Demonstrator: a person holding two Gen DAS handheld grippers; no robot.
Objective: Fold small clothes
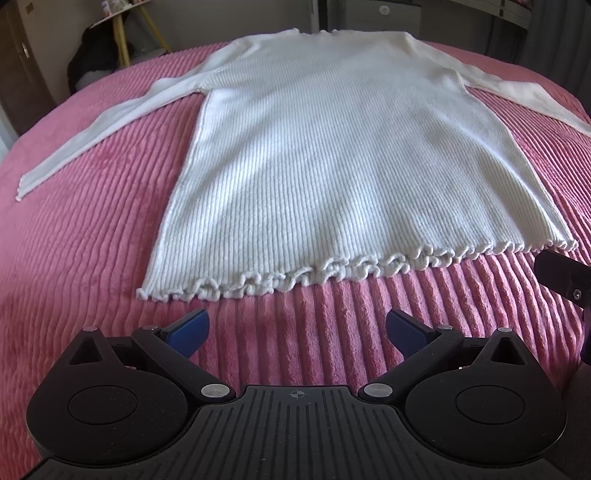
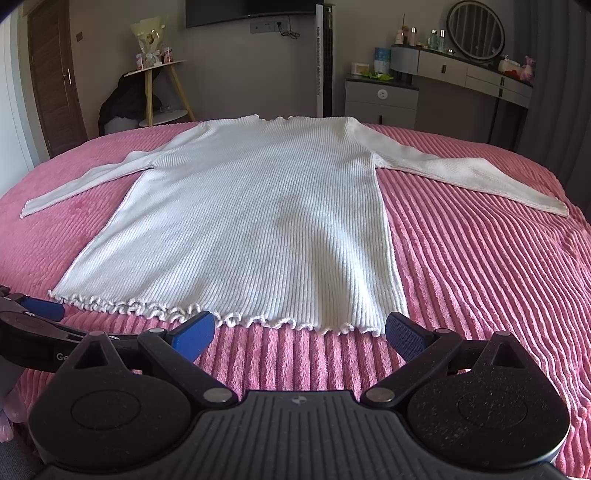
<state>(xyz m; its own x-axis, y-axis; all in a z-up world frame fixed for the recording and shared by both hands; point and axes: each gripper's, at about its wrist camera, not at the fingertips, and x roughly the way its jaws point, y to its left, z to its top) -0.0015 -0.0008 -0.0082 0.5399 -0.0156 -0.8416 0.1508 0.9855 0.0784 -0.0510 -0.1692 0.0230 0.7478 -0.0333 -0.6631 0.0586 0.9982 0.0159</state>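
Note:
A white ribbed long-sleeved knit top [image 1: 314, 158] lies flat on a pink ribbed bedspread [image 1: 92, 240], both sleeves spread out to the sides and its ruffled hem [image 1: 332, 273] nearest me. It also shows in the right wrist view [image 2: 258, 229]. My left gripper [image 1: 297, 328] is open and empty, just short of the hem near its left half. My right gripper [image 2: 300, 332] is open and empty, just short of the hem's right corner [image 2: 354, 326]. The left gripper's blue fingertips [image 2: 40, 308] show at the left edge of the right wrist view.
The pink bedspread [image 2: 480, 277] fills the area around the top. Beyond the bed stand a yellow-legged side table [image 2: 162, 92], a grey nightstand [image 2: 380, 98], a dressing table with a round mirror [image 2: 476, 33] and a dark wooden door [image 2: 55, 81].

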